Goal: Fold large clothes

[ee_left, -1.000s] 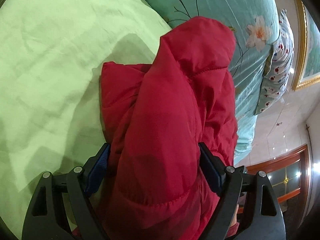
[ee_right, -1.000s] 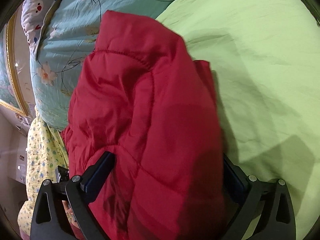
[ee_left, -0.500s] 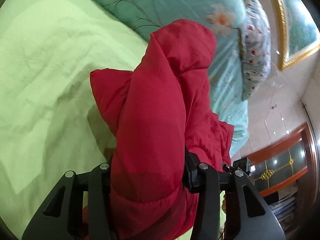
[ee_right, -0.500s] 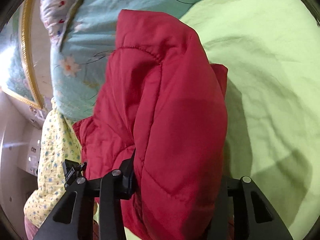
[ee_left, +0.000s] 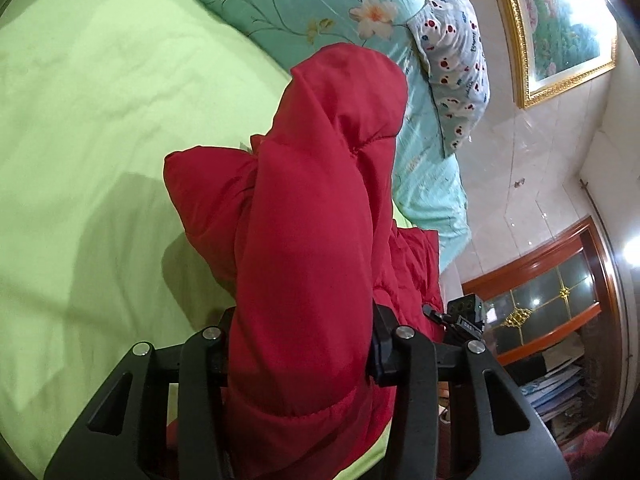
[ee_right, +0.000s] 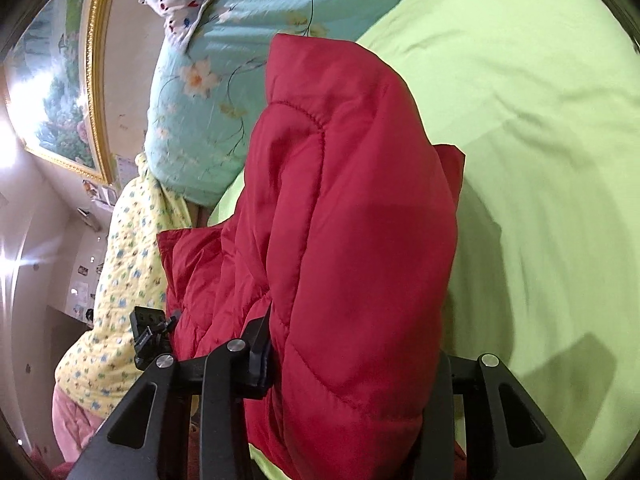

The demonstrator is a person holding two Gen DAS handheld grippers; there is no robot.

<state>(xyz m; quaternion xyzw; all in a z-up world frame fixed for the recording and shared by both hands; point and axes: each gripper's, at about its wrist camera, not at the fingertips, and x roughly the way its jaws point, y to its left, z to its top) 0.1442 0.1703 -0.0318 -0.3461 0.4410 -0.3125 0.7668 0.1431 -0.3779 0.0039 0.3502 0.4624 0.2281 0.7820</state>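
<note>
Both claws, left claw (ee_left: 298, 356) and right claw (ee_right: 352, 360), have squeezed tight onto the red jacket (ee_left: 312, 208), lifting it above the bed (ee_left: 80, 128); slick padding could slip free.

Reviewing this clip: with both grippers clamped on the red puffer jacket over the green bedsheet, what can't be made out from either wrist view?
- Left gripper fingertips: left wrist view, buried in the red jacket.
- Right gripper fingertips: right wrist view, the jacket covers them.
- Jacket's lower end: both views, cut off by the bottom edge.
- Green bedsheet under the jacket: hidden by it.
- Which part of the jacket each gripper holds: bunched fabric, cannot tell.
</note>
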